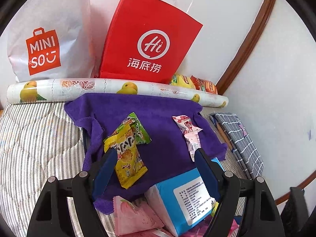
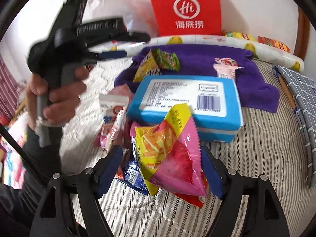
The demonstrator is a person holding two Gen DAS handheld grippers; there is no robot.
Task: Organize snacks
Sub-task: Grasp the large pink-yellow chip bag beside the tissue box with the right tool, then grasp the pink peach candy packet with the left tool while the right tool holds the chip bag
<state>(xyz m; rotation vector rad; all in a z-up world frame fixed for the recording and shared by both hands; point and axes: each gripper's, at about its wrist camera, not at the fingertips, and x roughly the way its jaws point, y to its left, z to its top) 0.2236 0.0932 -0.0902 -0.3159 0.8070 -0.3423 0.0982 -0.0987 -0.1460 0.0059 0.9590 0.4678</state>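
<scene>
Striped bedding carries the pile: right hand-held gripper [image 2: 161, 169], jaws apart around the pink-and-yellow crinkly snack packet [image 2: 169, 154], should close squarely before lifting.

On the bed [image 1: 35, 138] a towel [image 1: 162, 122] lies spread. On it, two overlapping snack packets [image 1: 126, 142] sit at nine o'clock and one packet [image 1: 189, 132] at three. A tissue pack [image 1: 183, 203] overlaps its six o'clock edge. At twelve lies a paper roll [image 1: 110, 90], with two bags [image 1: 150, 39] standing behind.
</scene>
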